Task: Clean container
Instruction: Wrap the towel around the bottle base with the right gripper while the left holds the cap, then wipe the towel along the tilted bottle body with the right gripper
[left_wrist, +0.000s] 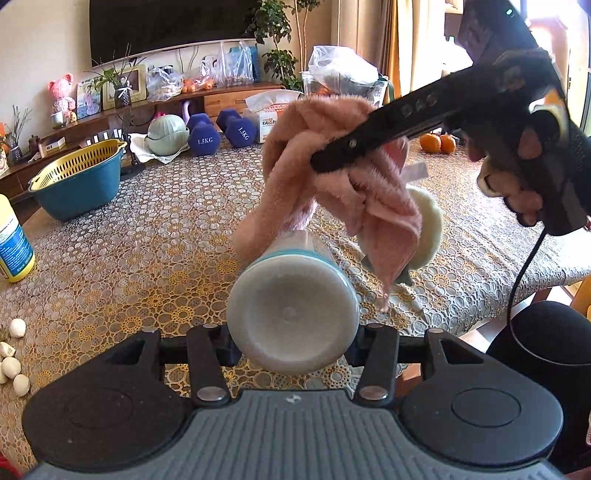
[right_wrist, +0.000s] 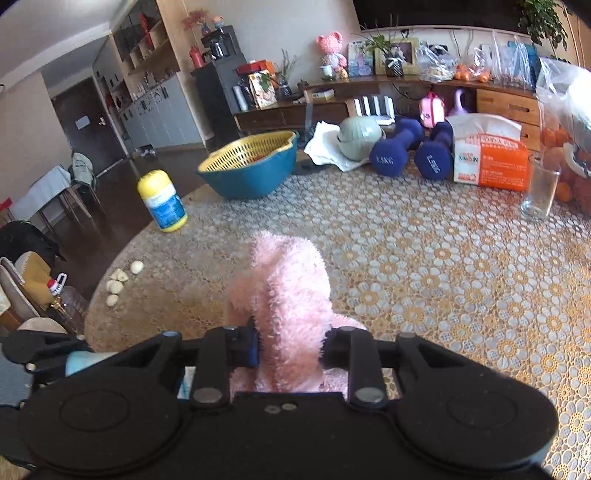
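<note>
My left gripper (left_wrist: 293, 345) is shut on a pale container (left_wrist: 291, 314) with a blue band, gripping it near its base, which faces the camera. A fluffy pink cloth (left_wrist: 332, 177) is bunched over the container's far end, hiding the mouth. My right gripper (right_wrist: 290, 347) is shut on that pink cloth (right_wrist: 288, 288). In the left wrist view it reaches in from the upper right, held by a gloved hand (left_wrist: 528, 173). A cream round lid (left_wrist: 430, 229) lies on the table behind the cloth.
On the patterned tablecloth (right_wrist: 424, 258) stand a blue basin with a yellow colander (right_wrist: 251, 166), a yellow bottle (right_wrist: 162, 201), blue dumbbells (right_wrist: 406, 147), a tissue pack (right_wrist: 487, 155) and a glass (right_wrist: 539, 188). Garlic cloves (left_wrist: 14, 354) lie near the left edge. Oranges (left_wrist: 437, 143) sit far right.
</note>
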